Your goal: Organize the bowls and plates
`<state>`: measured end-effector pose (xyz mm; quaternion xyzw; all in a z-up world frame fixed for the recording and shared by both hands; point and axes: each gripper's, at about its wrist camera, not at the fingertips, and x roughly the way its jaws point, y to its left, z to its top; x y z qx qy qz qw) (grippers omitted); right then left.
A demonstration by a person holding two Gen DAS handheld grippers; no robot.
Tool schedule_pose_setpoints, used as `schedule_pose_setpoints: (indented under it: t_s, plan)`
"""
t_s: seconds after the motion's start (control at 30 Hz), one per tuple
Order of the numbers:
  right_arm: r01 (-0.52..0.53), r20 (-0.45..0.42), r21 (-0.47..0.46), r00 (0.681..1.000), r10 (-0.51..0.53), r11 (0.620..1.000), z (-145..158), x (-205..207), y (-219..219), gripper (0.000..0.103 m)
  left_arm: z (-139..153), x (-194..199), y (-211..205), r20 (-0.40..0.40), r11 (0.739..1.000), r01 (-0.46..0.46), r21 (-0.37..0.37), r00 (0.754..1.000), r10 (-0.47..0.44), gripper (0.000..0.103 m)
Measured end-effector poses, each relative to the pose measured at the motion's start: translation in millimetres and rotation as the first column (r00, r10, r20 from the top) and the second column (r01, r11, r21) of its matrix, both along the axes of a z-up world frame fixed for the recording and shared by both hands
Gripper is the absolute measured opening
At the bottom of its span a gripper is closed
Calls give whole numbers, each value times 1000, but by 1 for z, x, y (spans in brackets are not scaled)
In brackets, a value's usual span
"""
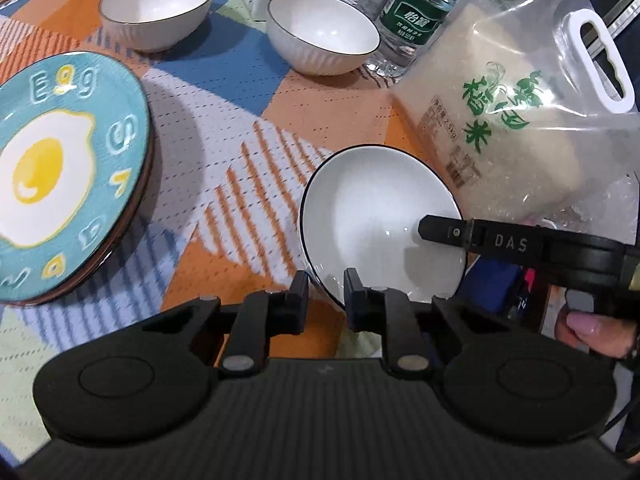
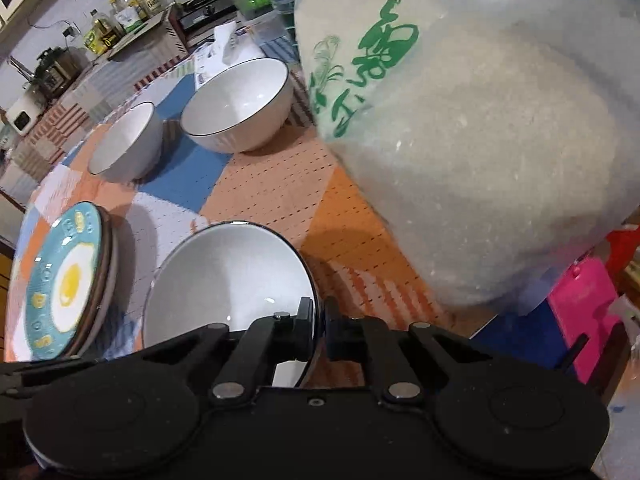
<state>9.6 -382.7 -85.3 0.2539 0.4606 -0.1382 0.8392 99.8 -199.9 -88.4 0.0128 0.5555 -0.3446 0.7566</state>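
Three white dark-rimmed ceramic bowls – two [image 1: 158,10] [image 1: 322,34] beyond the egg-printed blue plate [image 1: 60,184], one [image 1: 380,216] clamped at opposite rims by left gripper [image 1: 326,298] and right gripper [image 2: 319,330], jaws closed tight.

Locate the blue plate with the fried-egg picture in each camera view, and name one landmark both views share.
Left wrist view: the blue plate with the fried-egg picture fills the left edge, topping a stack of plates, left of the left gripper.
Right wrist view: the same plate sits at lower left, seen tilted, left of the white bowl with a dark rim.
Shared landmark: the clear bag of rice with green lettering.
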Motion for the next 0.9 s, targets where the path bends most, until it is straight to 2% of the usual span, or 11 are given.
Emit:
schedule_pose_setpoints:
  t_s: [0.13, 0.27, 0.37, 0.63, 0.7, 0.83, 0.9]
  plan:
    - [-70, 14, 8, 997, 70, 997, 4, 1, 14, 9, 11, -5, 17, -1, 999, -7, 45, 1000, 7, 16]
    - [-129, 38, 60, 991, 127, 990, 4, 0, 25, 9, 23, -13, 34, 5, 997, -21, 72, 1000, 21, 16]
    - [-168, 57, 62, 985, 164, 984, 9, -5, 33, 9, 26, -17, 46, -33, 997, -23, 78, 999, 26, 16]
    - [-223, 31, 89, 975, 221, 971, 19, -10, 55, 9, 36, -26, 78, -76, 997, -22, 68, 997, 27, 16]
    - [-250, 29, 74, 968, 249, 965, 21, -8, 63, 9, 35, -26, 87, -93, 997, -31, 65, 995, 37, 15]
    - [-271, 2, 105, 962, 272, 957, 15, -2, 77, 10, 30, -27, 106, -106, 996, -47, 77, 993, 55, 15]
    - [-304, -12, 81, 952, 306, 949, 16, 1, 91, 10, 26, -26, 117, -113, 995, -60, 78, 991, 68, 15]
